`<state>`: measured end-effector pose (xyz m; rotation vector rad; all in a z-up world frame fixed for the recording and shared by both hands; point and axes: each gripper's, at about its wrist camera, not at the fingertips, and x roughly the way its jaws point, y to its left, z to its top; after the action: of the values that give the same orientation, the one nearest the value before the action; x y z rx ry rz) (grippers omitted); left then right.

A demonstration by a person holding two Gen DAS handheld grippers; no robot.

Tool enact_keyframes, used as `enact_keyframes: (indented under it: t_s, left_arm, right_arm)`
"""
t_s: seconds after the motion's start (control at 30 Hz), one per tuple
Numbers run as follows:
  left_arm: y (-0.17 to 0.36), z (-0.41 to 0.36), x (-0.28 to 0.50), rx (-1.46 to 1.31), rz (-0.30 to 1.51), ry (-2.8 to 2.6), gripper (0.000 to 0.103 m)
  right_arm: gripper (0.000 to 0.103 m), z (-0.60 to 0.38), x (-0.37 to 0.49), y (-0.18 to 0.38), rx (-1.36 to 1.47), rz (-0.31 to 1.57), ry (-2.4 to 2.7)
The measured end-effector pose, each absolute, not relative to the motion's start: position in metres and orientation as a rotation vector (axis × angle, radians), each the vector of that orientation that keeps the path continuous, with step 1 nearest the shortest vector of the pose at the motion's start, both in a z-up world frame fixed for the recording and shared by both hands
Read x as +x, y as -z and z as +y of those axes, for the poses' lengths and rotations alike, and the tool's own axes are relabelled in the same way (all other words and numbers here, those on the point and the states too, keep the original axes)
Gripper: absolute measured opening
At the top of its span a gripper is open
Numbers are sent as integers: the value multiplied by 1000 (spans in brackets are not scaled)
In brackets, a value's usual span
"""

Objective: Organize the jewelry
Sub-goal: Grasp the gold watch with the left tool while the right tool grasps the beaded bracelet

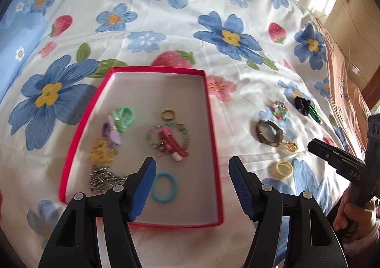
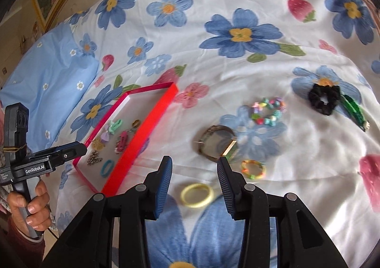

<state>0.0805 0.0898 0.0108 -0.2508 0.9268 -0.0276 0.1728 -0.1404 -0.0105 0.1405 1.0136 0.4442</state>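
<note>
Through your left wrist camera, your left gripper (image 1: pixel 192 185) hangs over the near end of the red box (image 1: pixel 215 149), jaws apart and holding nothing. Inside the box lie a blue hair tie (image 1: pixel 163 187) just beyond the left jaw, a silver chain (image 1: pixel 102 179), a yellow piece (image 1: pixel 102 154), a purple and green bow clip (image 1: pixel 118 123), a gold ring (image 1: pixel 168 115), and a beaded bracelet (image 1: pixel 152 136) with a pink clip (image 1: pixel 171 141) lying across it. To the right of the box, on the flowered bedspread (image 1: pixel 166 18), rest a watch (image 1: pixel 269 134), a yellow hair tie (image 1: pixel 284 168), a small multicolored ring (image 1: pixel 291 147), a pastel beaded bracelet (image 1: pixel 279 108) and a black scrunchie (image 1: pixel 302 103); the right gripper (image 1: pixel 332 156) enters from the right edge. Through your right wrist camera, your right gripper (image 2: pixel 194 182) hovers with jaws apart, nothing between them, and the yellow hair tie (image 2: pixel 196 195) lies on the bedspread (image 2: pixel 213 66) just beneath the gap. The watch (image 2: pixel 217 143) sits just beyond, the multicolored ring (image 2: pixel 253 168) to its right, the pastel bracelet (image 2: pixel 268 111) and scrunchie (image 2: pixel 324 98) farther off, with what looks like a green clip (image 2: pixel 353 109) touching the scrunchie. The red box (image 2: pixel 142 135) stands to the left, with your left gripper (image 2: pixel 71 150) over its near corner.
</note>
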Motion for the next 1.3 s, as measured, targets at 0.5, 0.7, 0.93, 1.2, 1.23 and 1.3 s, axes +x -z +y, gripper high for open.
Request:
enact_keyframes:
  t_s: [0.5,0.7,0.93,1.2,1.23,1.3]
  left_arm:
    - [-7,6,144,-107,953,147,63]
    - [10,-17,176,-73,987,156,63]
    - [36,-36,220,-28,1029,168,58]
    - [72,-51,260,13,1096,175,46]
    - [76,-52,263,14,1104,176,44]
    - [83,-53,269,23,1111,172,38]
  right_arm:
    - [41,-203,191,19,213,1008,-332]
    - [41,-212,209,29,228,1029,-322]
    - [41,-211,238,43,211,1057,-314]
    - [41,-200,270,65,184,1097,-305]
    - [41,-200,273,68,182,1102,-301]
    - [41,-199,279,74,178,1109,-290]
